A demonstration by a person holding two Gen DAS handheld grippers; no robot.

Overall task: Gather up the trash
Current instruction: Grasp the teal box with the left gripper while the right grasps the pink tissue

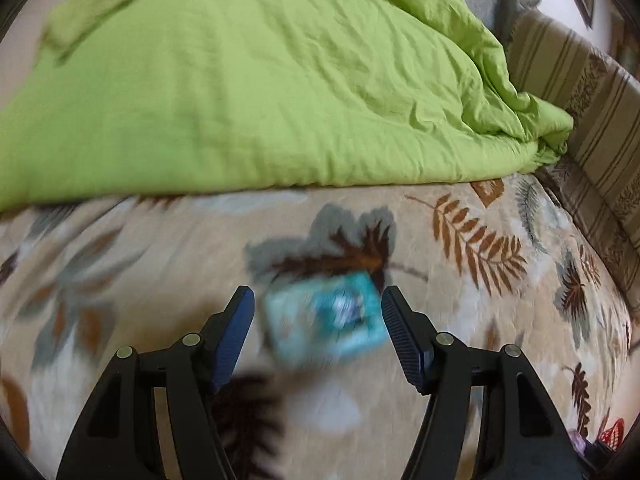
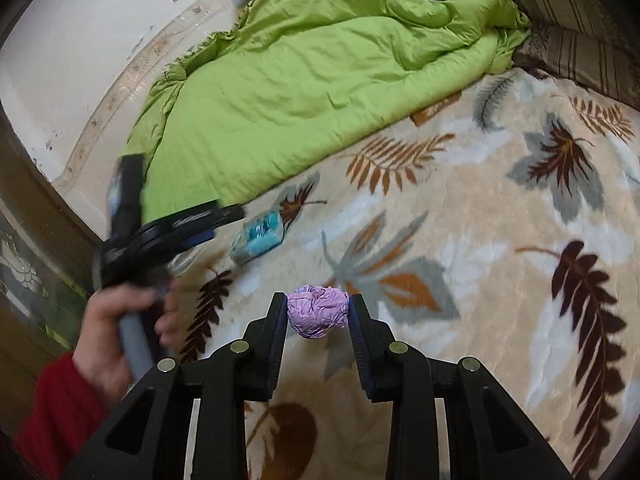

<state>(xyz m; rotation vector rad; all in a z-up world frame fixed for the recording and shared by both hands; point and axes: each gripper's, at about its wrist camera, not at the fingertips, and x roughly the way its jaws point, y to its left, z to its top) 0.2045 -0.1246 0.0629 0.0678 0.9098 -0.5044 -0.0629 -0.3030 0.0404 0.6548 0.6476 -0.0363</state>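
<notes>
A teal packet [image 1: 326, 320] lies blurred on the leaf-patterned blanket, between the spread fingers of my left gripper [image 1: 318, 304], which is open around it without clear contact. In the right wrist view the same teal packet [image 2: 258, 242] lies just past the tips of the left gripper [image 2: 224, 218], held by a hand in a red sleeve. My right gripper [image 2: 318, 312] is shut on a crumpled purple paper ball [image 2: 318, 311], held above the blanket.
A rumpled green duvet [image 1: 260, 80] covers the far part of the bed. The leaf-patterned blanket [image 2: 480, 240] stretches wide to the right. A striped headboard cushion [image 1: 592, 128] runs along the right. A red object [image 1: 612, 434] peeks at the lower right edge.
</notes>
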